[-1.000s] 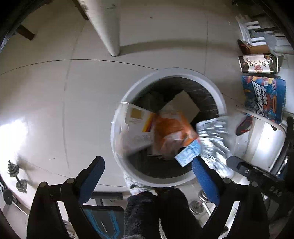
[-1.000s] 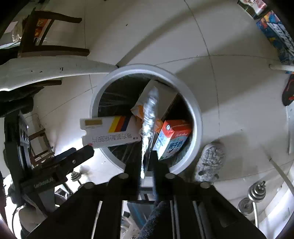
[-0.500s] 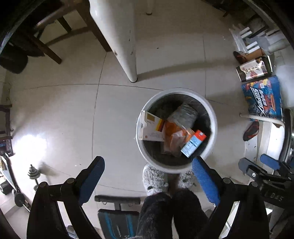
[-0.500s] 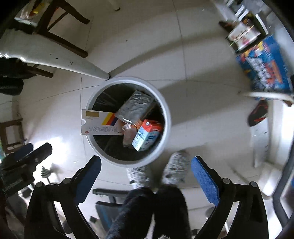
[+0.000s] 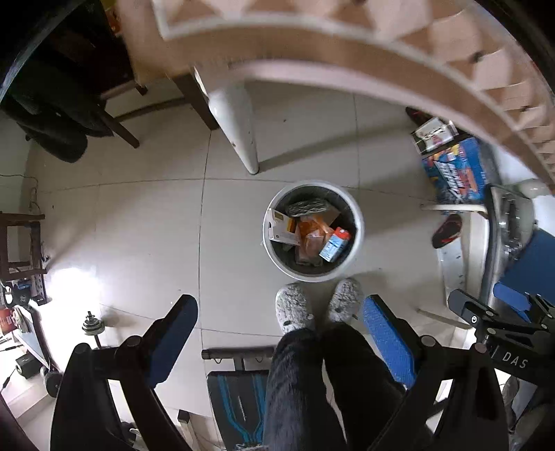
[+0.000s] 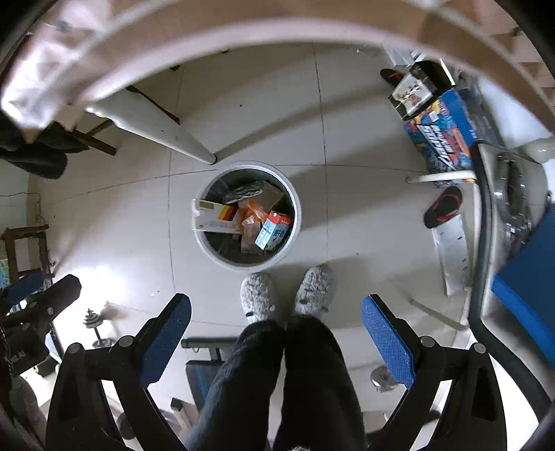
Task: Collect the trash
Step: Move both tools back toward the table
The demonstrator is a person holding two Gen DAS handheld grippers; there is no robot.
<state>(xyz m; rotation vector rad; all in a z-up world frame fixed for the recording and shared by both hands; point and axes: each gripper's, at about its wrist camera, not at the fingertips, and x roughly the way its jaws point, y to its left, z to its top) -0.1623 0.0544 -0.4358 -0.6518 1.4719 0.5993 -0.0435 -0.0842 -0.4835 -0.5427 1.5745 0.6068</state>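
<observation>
A round white trash bin (image 5: 359, 243) (image 6: 297, 222) stands on the tiled floor far below both grippers. In it lie a white box with a yellow patch (image 5: 282, 225) (image 6: 216, 217), an orange wrapper (image 5: 312, 236) (image 6: 255, 217), a blue and red carton (image 5: 334, 244) (image 6: 274, 232) and a silver foil bag (image 5: 307, 207) (image 6: 242, 190). My left gripper (image 5: 281, 315) points straight down, open, nothing between its blue pads. My right gripper (image 6: 276, 314) is likewise open and empty high above the floor.
A person's dark trouser legs and grey slippers (image 5: 295, 308) (image 6: 258, 298) stand just in front of the bin. A white table leg (image 5: 239, 125) and the table's edge (image 6: 242, 31) curve across the top. Coloured boxes (image 5: 458, 173) and a red-black sandal (image 6: 444, 208) lie at right; dumbbells (image 5: 93, 328) at left.
Both grippers rose well above the bin, which now looks small. The right gripper, shut on the foil bag a second ago, opened; the bag and white box now lie in the bin.
</observation>
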